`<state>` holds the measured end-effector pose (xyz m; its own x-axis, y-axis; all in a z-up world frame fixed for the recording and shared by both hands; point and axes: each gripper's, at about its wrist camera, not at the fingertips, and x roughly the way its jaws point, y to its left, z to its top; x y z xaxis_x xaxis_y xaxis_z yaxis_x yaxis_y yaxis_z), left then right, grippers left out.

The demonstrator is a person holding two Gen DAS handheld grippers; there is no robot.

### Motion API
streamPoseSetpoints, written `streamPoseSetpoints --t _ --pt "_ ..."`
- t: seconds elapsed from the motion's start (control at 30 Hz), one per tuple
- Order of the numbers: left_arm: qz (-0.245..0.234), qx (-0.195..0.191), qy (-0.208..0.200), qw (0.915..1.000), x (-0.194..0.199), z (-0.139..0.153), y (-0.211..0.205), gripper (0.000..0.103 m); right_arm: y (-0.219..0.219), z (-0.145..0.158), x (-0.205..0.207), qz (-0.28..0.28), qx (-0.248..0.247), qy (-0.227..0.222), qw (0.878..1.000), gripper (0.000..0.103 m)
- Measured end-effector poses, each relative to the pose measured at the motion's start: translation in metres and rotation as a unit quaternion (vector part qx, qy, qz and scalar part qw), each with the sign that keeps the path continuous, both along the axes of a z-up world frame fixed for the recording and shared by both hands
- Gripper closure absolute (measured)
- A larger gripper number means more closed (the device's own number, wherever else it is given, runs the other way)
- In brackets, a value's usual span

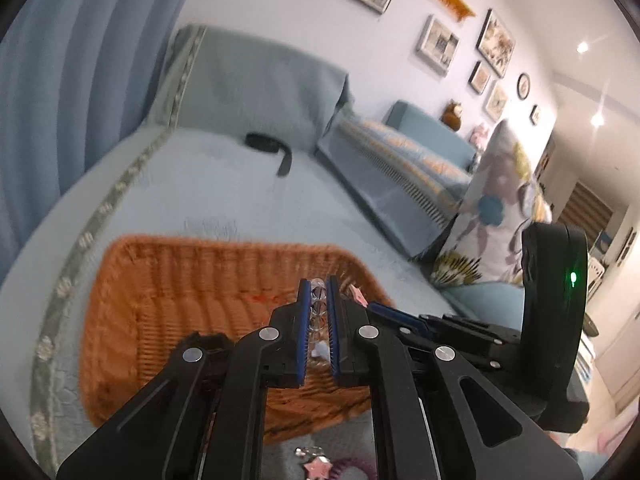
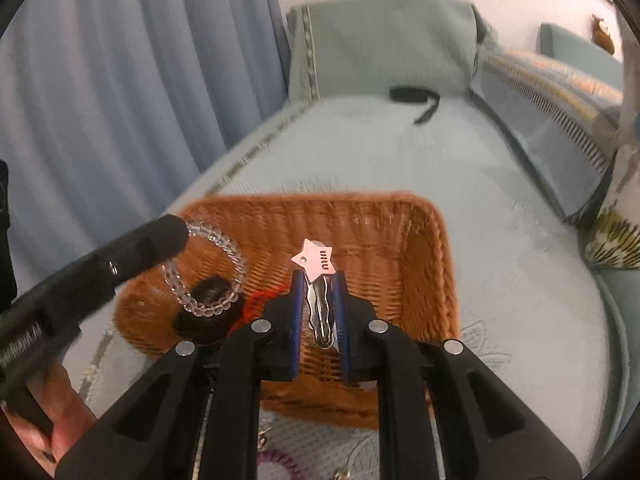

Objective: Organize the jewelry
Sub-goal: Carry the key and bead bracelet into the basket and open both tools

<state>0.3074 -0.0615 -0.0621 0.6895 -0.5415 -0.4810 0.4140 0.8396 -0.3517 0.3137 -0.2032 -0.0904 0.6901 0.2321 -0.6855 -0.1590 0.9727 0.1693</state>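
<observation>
An orange wicker basket (image 1: 160, 280) (image 2: 420, 240) sits on a light blue bedspread. My left gripper (image 1: 318, 284) is shut on a clear bead bracelet (image 1: 318, 300), which hangs over the basket in the right wrist view (image 2: 224, 264). My right gripper (image 2: 318, 276) is shut on a pink star hair clip (image 2: 314, 260) with a silver wavy clasp, held above the basket; it also shows in the left wrist view (image 1: 358, 294). Inside the basket lie a black hair tie (image 2: 208, 312) and a red cord (image 2: 260, 300).
On the bedspread in front of the basket lie another pink star clip (image 1: 316, 468) and a purple coil hair tie (image 2: 276, 464). A black strap (image 2: 416, 98) lies far back by the pillow (image 2: 384, 44). A floral cushion (image 1: 496, 208) stands right; blue curtains (image 2: 120, 80) hang left.
</observation>
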Motion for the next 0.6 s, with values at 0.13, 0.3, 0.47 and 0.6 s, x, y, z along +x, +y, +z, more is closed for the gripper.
streamPoseSetpoints --t 0.13,0.3,0.47,0.6 --pt "0.003 0.000 0.023 0.9997 0.011 -0.024 0.002 0.097 0.000 -0.022 0.013 -0.002 0.009 0.031 0.999 0.090" --pt "0.004 0.009 0.037 0.9993 0.014 -0.036 0.007 0.095 -0.008 -0.035 0.019 -0.019 0.025 0.056 0.998 0.089" --pt "-0.012 0.000 0.029 0.9995 -0.006 -0.028 0.017 0.059 -0.009 -0.026 0.006 -0.022 0.016 0.045 0.999 0.058" --pt "-0.011 0.000 0.016 0.9998 -0.033 -0.016 0.025 0.059 -0.019 -0.009 -0.015 -0.021 0.039 0.025 0.999 0.054"
